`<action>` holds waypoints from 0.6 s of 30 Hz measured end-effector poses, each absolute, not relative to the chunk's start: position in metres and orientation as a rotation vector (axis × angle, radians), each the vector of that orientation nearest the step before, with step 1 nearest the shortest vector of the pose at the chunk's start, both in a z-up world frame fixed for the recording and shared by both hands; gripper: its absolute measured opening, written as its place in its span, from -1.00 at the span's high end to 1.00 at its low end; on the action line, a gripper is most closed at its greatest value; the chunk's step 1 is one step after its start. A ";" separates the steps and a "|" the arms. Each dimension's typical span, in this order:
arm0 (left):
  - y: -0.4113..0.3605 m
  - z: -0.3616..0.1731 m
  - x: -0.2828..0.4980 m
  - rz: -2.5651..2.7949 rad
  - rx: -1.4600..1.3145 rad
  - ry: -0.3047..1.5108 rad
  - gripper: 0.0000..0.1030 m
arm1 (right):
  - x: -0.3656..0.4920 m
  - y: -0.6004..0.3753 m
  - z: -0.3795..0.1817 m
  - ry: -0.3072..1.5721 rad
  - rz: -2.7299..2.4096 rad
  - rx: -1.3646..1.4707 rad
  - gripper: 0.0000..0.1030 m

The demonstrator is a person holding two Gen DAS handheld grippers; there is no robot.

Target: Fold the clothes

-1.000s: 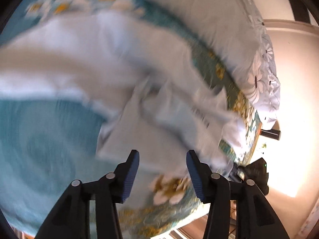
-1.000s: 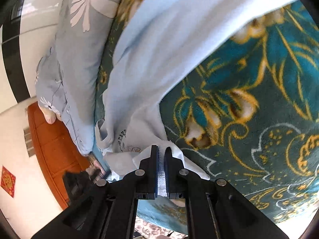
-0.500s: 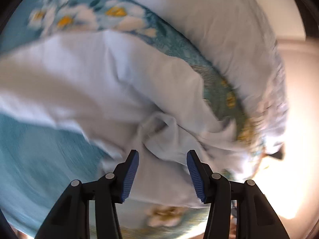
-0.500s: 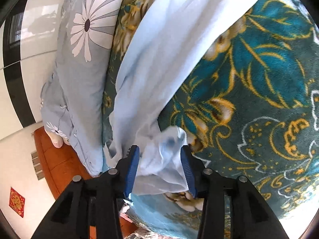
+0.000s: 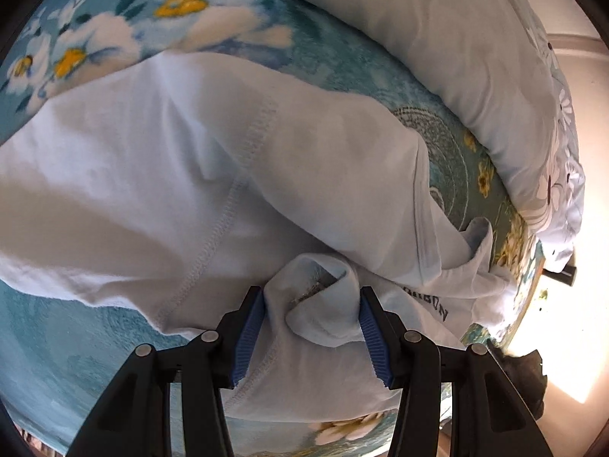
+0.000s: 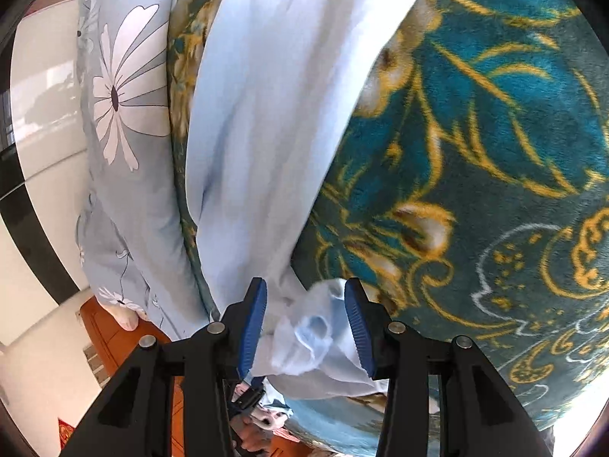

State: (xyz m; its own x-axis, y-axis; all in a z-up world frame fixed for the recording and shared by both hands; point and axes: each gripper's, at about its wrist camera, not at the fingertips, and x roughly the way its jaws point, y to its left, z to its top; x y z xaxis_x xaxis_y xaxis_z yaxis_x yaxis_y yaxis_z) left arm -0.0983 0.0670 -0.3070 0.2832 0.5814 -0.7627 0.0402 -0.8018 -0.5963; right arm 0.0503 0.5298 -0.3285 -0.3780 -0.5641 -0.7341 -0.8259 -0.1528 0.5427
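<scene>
Left gripper (image 5: 312,327) gaping around bunched pale-blue cotton shirt (image 5: 228,175); right gripper (image 6: 306,323) closing round hem, not yet pinching, risking slipping off teal floral fleece blanket (image 6: 495,152).

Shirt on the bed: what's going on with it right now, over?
Left gripper open around bunched pale blue shirt. Right gripper jaws closing, fabric between them. Nothing in the way.

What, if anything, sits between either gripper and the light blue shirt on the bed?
Nothing visible. Bunched folds of the light blue shirt already lie between the left gripper pads, and between the right gripper, whose jaws are closing.
</scene>
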 end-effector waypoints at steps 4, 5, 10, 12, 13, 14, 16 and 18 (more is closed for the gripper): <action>0.070 -0.297 -0.096 1.542 -2.047 -0.537 -0.01 | 0.036 0.521 -0.321 1.771 1.598 -1.651 0.87; 0.073 -0.294 -0.096 1.551 -2.038 -0.491 -0.01 | 0.034 0.520 -0.318 1.751 1.615 -1.661 0.88; 0.089 -0.284 -0.094 1.570 -1.998 -0.272 -0.01 | 0.037 0.514 -0.288 1.771 1.706 -1.619 0.90; 0.089 -0.285 -0.094 1.565 -1.994 -0.245 -0.01 | 0.041 0.507 -0.272 1.779 1.753 -1.607 0.90; 0.088 -0.286 -0.094 1.562 -1.995 -0.249 -0.01 | 0.041 0.502 -0.263 1.785 1.773 -1.599 0.90; 0.086 -0.287 -0.094 1.550 -1.988 -0.274 -0.01 | 0.041 0.497 -0.253 1.797 1.783 -1.591 0.90; 0.082 -0.288 -0.095 1.532 -1.969 -0.312 0.09 | 0.056 0.484 -0.235 1.816 1.805 -1.563 0.90; 0.079 -0.286 -0.094 1.532 -1.945 -0.307 0.45 | 0.075 0.474 -0.226 1.844 1.804 -1.526 0.90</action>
